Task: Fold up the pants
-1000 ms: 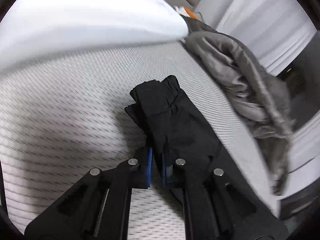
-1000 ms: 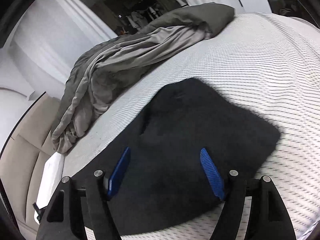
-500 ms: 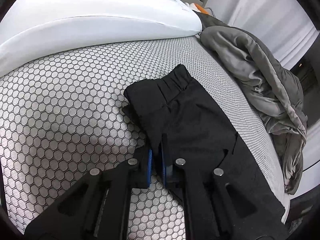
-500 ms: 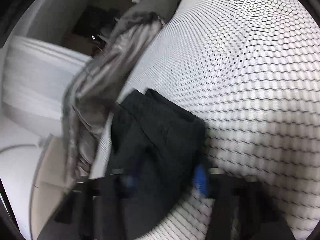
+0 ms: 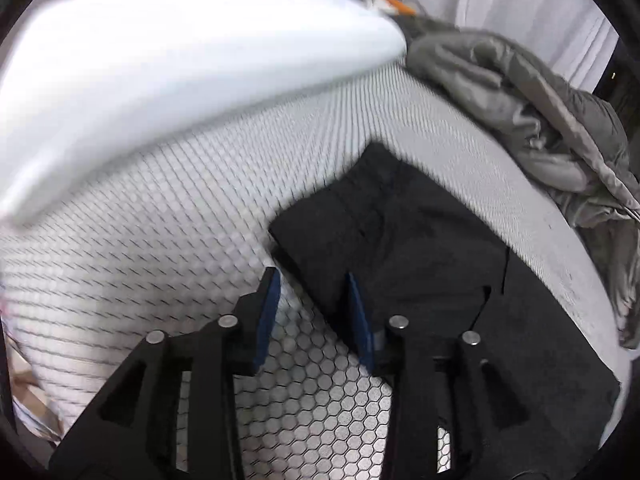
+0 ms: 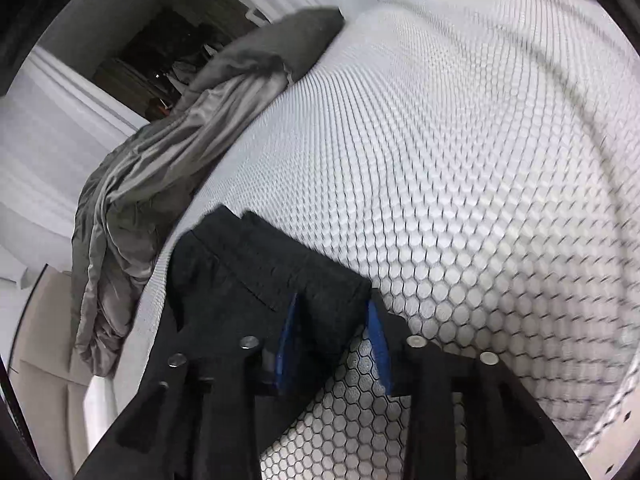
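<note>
A: Two hand-held grippers, one pair of trousers between them. Start on your left: the left hand-held gripper (image 5: 312,300) has its jaws opening, and between the blue pads you see mostly the bed (image 5: 180,220) with its honeycomb cover. The black pants (image 5: 420,248) lie just to the right of that gap; their near edge runs under the right-hand pad, but nothing is pinched.

B: And where do the pants run from there?

A: Up and away from you, and off to the right. In the left wrist view the folded bundle's long axis goes from lower right to upper left, toward the white pillow (image 5: 180,72). The grey blanket (image 5: 540,128) sits crumpled along the far right edge of the bed, apart from the pants.

B: Now the right side?

A: Your right hand-held gripper (image 6: 334,336) also has its jaws opening. A corner of the pants (image 6: 248,280) sits between its pads, and the left pad lies against the cloth, yet I judge the grip loose, not clamped. From this hand the bundle stretches up and left.

B: So which hand is nearer?

A: The right, I would say: it has fabric inside its jaws, while your left would need to shift rightward to catch the edge.
</note>
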`<action>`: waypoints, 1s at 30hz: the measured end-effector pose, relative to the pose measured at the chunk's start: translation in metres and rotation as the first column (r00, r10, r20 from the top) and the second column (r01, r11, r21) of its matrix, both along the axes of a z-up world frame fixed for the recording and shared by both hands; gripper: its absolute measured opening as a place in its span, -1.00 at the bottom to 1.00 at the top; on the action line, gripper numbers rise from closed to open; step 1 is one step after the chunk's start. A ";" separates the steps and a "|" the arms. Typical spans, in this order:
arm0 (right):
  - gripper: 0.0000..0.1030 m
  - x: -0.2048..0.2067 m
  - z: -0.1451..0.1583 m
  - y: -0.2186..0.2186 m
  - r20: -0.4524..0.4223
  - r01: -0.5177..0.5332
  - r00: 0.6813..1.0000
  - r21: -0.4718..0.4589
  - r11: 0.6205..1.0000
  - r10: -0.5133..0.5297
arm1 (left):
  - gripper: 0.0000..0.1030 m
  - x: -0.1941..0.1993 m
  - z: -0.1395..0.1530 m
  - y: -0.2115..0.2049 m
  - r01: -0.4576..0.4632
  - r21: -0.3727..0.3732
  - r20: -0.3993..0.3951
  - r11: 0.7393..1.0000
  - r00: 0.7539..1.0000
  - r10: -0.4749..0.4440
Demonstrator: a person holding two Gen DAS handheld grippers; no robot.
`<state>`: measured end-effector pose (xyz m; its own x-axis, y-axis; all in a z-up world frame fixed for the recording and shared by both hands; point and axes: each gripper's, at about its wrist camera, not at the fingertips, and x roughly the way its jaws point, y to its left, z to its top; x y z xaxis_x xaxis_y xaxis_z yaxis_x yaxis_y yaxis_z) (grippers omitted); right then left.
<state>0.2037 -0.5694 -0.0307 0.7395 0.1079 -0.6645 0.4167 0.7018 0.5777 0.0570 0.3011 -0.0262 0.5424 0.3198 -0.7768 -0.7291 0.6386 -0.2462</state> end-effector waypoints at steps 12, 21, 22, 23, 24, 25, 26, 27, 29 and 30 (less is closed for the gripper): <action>0.96 0.032 0.050 0.210 0.004 -0.538 0.821 -0.330 0.776 0.570 | 0.98 0.047 0.036 -0.204 0.554 0.064 0.136 0.830 0.819 -0.557; 0.96 0.015 -0.003 0.335 -0.248 -0.784 0.584 -0.421 0.457 0.773 | 0.98 0.084 -0.013 -0.356 0.815 0.085 -0.094 0.574 0.580 -0.809; 0.96 0.013 -0.010 0.336 -0.274 -0.792 0.570 -0.436 0.428 0.775 | 0.98 0.087 -0.021 -0.361 0.817 0.100 -0.151 0.568 0.577 -0.803; 0.95 0.015 -0.013 0.334 -0.291 -0.801 0.554 -0.441 0.404 0.780 | 0.98 0.088 -0.027 -0.362 0.818 0.109 -0.190 0.564 0.574 -0.796; 0.95 0.015 -0.014 0.327 -0.299 -0.808 0.542 -0.442 0.389 0.786 | 0.98 0.084 -0.032 -0.360 0.821 0.106 -0.198 0.562 0.571 -0.797; 0.95 0.014 -0.013 0.316 -0.305 -0.806 0.541 -0.454 0.381 0.784 | 0.98 0.083 -0.033 -0.357 0.822 0.100 -0.193 0.561 0.569 -0.800; 0.96 0.013 -0.012 0.296 -0.312 -0.784 0.568 -0.488 0.385 0.761 | 0.98 0.079 -0.033 -0.353 0.823 0.098 -0.189 0.560 0.567 -0.801; 0.96 0.014 -0.012 0.279 -0.326 -0.763 0.599 -0.509 0.398 0.731 | 0.98 0.075 -0.034 -0.348 0.824 0.100 -0.192 0.558 0.566 -0.802; 0.97 0.023 -0.018 0.216 -0.369 -0.678 0.722 -0.549 0.490 0.586 | 0.98 0.067 -0.033 -0.331 0.819 0.110 -0.205 0.563 0.573 -0.794; 0.97 0.029 -0.021 0.191 -0.382 -0.638 0.765 -0.553 0.536 0.518 | 0.98 0.066 -0.034 -0.323 0.813 0.109 -0.214 0.572 0.581 -0.785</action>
<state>0.2326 -0.3786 -0.0522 0.5514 -0.0024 -0.8342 -0.1762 0.9771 -0.1193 0.1229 -0.0214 -0.0598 0.5465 -0.0582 -0.8354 0.0863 0.9962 -0.0130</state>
